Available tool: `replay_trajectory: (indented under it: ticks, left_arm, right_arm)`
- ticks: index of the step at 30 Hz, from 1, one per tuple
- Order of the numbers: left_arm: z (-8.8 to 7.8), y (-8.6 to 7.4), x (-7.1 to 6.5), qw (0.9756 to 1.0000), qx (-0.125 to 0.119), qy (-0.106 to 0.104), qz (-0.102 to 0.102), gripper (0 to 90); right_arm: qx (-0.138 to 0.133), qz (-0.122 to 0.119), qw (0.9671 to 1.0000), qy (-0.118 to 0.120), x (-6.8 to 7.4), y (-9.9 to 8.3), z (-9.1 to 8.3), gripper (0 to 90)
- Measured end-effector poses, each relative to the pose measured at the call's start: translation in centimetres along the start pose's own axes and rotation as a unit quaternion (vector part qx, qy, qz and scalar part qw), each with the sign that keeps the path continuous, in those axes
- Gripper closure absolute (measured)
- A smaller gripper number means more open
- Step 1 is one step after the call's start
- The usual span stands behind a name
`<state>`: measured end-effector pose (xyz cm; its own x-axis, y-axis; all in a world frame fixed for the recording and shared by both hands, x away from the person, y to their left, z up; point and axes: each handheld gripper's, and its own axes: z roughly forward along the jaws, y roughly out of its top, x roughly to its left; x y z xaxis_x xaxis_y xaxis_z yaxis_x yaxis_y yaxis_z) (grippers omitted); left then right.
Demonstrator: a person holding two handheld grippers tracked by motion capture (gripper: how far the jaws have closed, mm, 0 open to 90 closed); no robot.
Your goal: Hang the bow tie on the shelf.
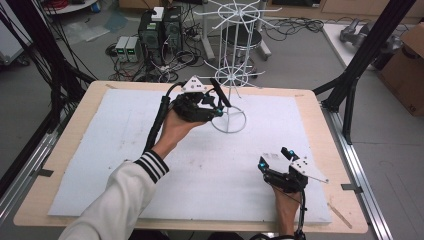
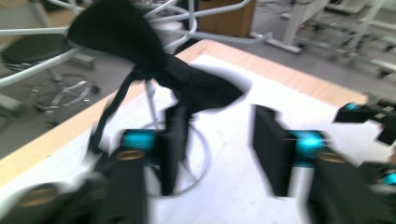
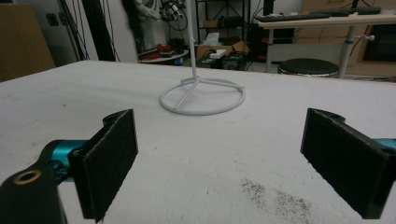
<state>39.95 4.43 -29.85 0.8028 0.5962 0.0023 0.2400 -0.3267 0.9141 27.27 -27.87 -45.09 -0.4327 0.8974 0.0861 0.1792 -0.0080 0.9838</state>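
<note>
1. The left hand-held gripper (image 2: 219, 154) fills the bottom of the left gripper view, its two black jaws standing well apart with bare white table (image 2: 299, 88) between them.
2. A black cloth (image 2: 154, 60), blurred, hangs on an arm of the white wire rack (image 2: 42, 65), just above and beyond the left jaw, its narrow strap trailing down.
3. The rack's ring base (image 2: 198, 158) rests on the table behind that jaw.
4. The other hand-held gripper (image 2: 373, 116) shows at the right edge.
</note>
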Motion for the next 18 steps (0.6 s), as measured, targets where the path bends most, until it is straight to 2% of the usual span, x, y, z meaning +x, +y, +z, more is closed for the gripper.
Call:
replay_trajectory:
  ticks: [2,3,4,6,7,8,9,10,11,15,16,17,18]
  left_arm:
    - [-0.8,-0.7,-0.2,1.0000,-0.004,0.005,0.007,30.7]
    - [-2.0,-1.5,-0.3,0.9999,-0.011,-0.007,0.002,27.5]
    - [-2.0,-1.5,-0.3,0.9999,-0.011,-0.007,0.002,24.6]
    - [-3.6,-2.5,-0.3,0.9996,-0.019,-0.020,0.009,21.9]
    - [-5.0,-3.6,-0.1,0.9991,-0.027,-0.030,0.015,19.3]
    - [-5.0,-3.6,-0.1,0.9991,-0.027,-0.030,0.015,19.1]
    - [-6.0,-4.3,0.2,0.9990,-0.030,-0.029,0.018,17.6]
    - [-7.5,-5.7,0.6,0.9986,-0.043,-0.024,0.019,17.1]
    - [-7.5,-5.7,0.6,0.9986,-0.043,-0.024,0.019,17.1]
    - [-10.6,-9.1,1.6,0.9975,-0.064,-0.004,0.029,17.0]
    - [-11.5,-10.0,1.8,0.9972,-0.069,0.001,0.030,17.0]
    - [-13.0,-12.0,2.3,0.9967,-0.077,0.010,0.026,17.0]
    - [-13.0,-12.0,2.3,0.9967,-0.077,0.010,0.026,17.0]
  right_arm:
    - [0.000,0.001,1.0000,0.000,-0.1,0.0,0.0,9.9]
    - [-0.002,0.001,1.0000,0.001,-0.1,0.0,0.0,9.9]
    - [-0.001,0.003,1.0000,0.001,-0.1,0.0,0.0,9.9]
    - [0.000,-0.001,1.0000,0.000,0.0,0.0,0.0,9.9]
    - [0.000,-0.014,0.9999,-0.002,0.1,0.0,0.1,10.0]
    - [0.001,-0.016,0.9999,-0.001,0.2,0.0,0.1,9.9]
    - [0.001,-0.016,0.9999,-0.001,0.2,0.0,0.1,10.0]
    - [0.000,-0.014,0.9999,-0.001,0.1,0.0,0.1,9.9]
    - [0.000,-0.014,0.9999,-0.001,0.1,0.0,0.1,9.9]
    - [0.001,-0.010,0.9999,0.000,0.1,0.0,0.0,9.9]
    - [0.001,-0.010,0.9999,0.000,0.1,0.0,0.0,9.9]
    - [0.000,-0.015,0.9999,0.000,0.1,0.0,0.0,9.9]
    - [0.000,-0.015,0.9999,0.000,0.1,0.0,0.0,9.9]
